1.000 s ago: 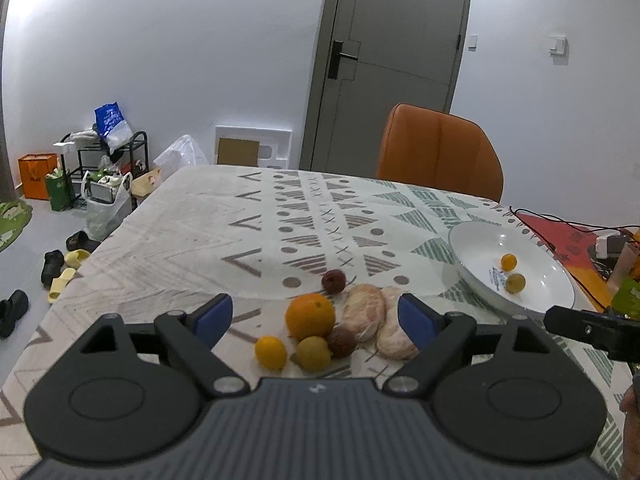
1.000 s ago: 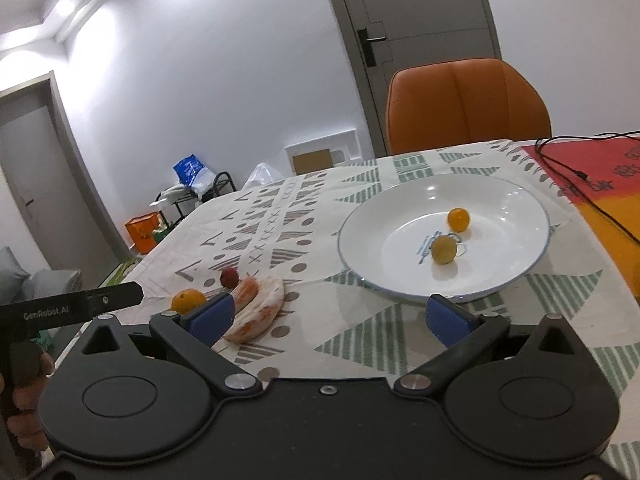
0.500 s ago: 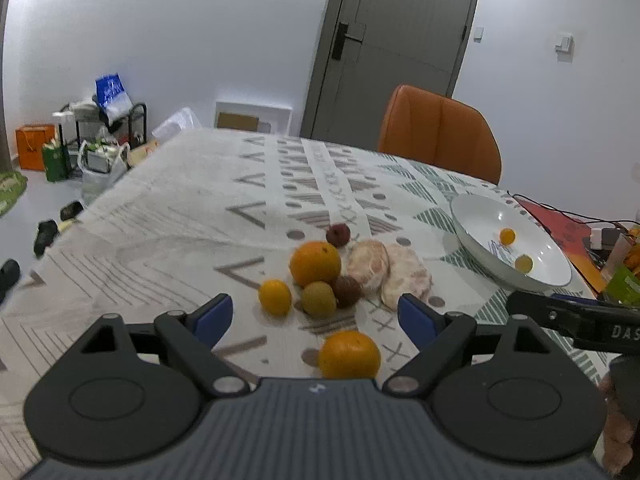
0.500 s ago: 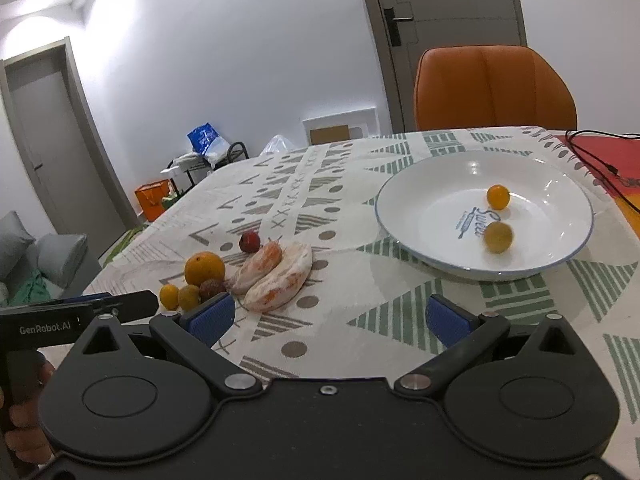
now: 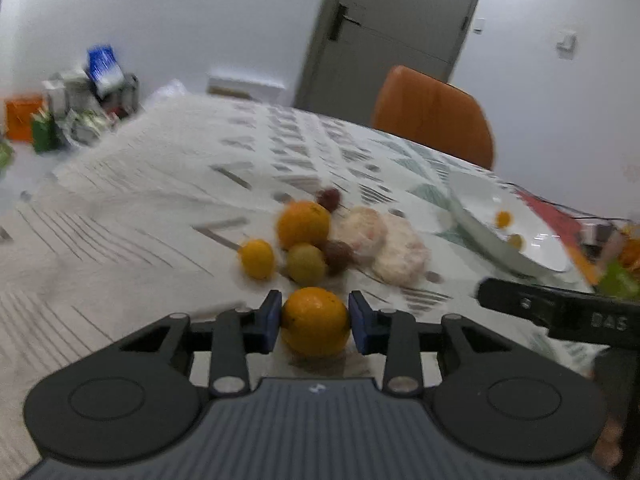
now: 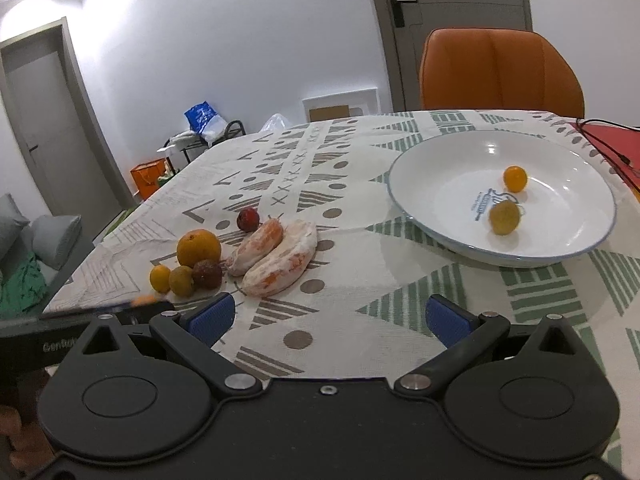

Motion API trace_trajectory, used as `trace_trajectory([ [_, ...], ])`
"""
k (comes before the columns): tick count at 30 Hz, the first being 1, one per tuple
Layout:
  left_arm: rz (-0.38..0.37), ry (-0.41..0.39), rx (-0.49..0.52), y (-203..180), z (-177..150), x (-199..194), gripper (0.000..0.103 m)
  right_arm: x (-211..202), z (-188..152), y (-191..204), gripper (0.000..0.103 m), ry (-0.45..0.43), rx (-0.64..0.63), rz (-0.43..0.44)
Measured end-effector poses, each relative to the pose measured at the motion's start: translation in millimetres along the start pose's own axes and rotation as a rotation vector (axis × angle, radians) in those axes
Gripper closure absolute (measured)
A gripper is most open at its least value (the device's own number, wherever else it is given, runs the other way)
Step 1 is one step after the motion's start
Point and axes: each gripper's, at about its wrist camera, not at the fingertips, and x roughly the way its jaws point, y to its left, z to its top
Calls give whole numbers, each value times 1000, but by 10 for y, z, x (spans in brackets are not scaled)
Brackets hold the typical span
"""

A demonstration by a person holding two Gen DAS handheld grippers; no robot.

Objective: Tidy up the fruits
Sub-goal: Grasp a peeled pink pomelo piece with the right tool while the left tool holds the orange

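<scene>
My left gripper [image 5: 315, 317] is shut on an orange [image 5: 315, 322], both blue pads pressed to its sides just above the patterned tablecloth. Beyond it lies a fruit pile: a bigger orange [image 5: 304, 224], a small yellow fruit [image 5: 257, 258], a greenish one [image 5: 306, 265], a dark one [image 5: 338, 255], a red one [image 5: 329, 198] and two peeled citrus segments [image 5: 400, 254]. The white plate [image 6: 440, 184] at right holds two small fruits [image 6: 515, 178] [image 6: 505, 217]. My right gripper [image 6: 328, 318] hangs open over bare cloth between the pile [image 6: 199, 247] and the plate.
An orange chair [image 6: 500, 68] stands at the table's far side before a grey door. A red mat with a black cable [image 6: 612, 140] lies right of the plate. Bags and a rack [image 5: 80, 112] sit on the floor to the left.
My left gripper has drawn back from the pile to a nearer orange and shut on it. The right gripper has shifted a little toward the pile and stays open.
</scene>
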Motion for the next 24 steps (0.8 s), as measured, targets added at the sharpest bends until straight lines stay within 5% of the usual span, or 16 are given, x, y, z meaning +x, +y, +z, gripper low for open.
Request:
trace_trajectory([
  [16, 47, -18, -73, 463, 224, 15, 69, 483, 136, 392, 0, 35, -52, 10],
  [24, 69, -20, -76, 573, 290, 14, 68, 628, 145, 499, 11, 40, -85, 12],
])
